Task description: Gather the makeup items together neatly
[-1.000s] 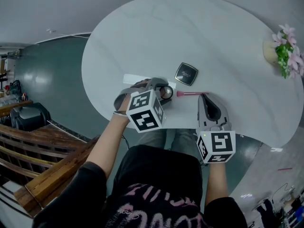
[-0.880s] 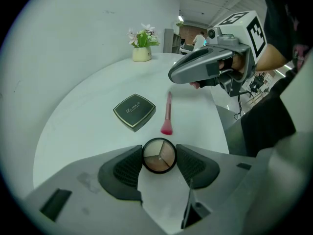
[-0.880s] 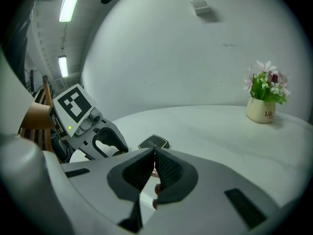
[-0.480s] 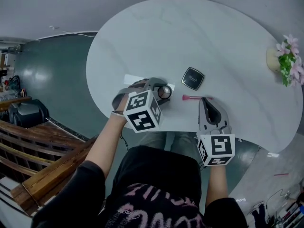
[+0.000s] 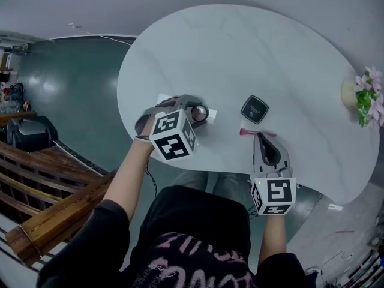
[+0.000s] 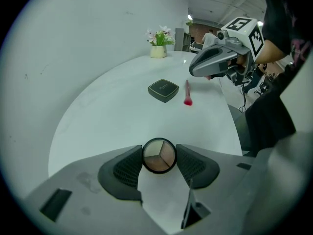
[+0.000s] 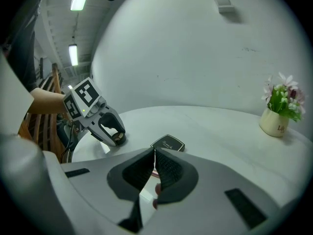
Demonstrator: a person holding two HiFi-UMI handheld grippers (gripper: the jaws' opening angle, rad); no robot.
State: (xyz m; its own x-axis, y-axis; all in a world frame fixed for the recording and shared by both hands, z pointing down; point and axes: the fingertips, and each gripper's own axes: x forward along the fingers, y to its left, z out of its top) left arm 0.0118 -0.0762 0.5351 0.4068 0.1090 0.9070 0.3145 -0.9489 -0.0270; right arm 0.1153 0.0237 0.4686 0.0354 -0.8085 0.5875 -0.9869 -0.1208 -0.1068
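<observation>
A round eyeshadow compact (image 6: 159, 156) with brown shades sits pinched between the pads of my left gripper (image 6: 159, 155), low over the white oval table (image 5: 240, 47); in the head view the gripper (image 5: 199, 113) is left of centre. A square black compact (image 5: 254, 109) lies flat to its right. Just in front of that lies a thin pink stick (image 5: 246, 132), red-tipped at the near end in the left gripper view (image 6: 187, 93). My right gripper (image 5: 260, 137) is shut, and its tip is over the stick's middle. I cannot tell whether it touches the stick.
A small vase of pink flowers (image 5: 367, 98) stands at the table's far right edge. The table's near edge curves just under both grippers. A wooden bench (image 5: 54, 197) stands on the floor to the left.
My left gripper has carried the round compact leftward, widening the gap to the black compact. The right gripper's tip has shifted slightly left along the pink stick.
</observation>
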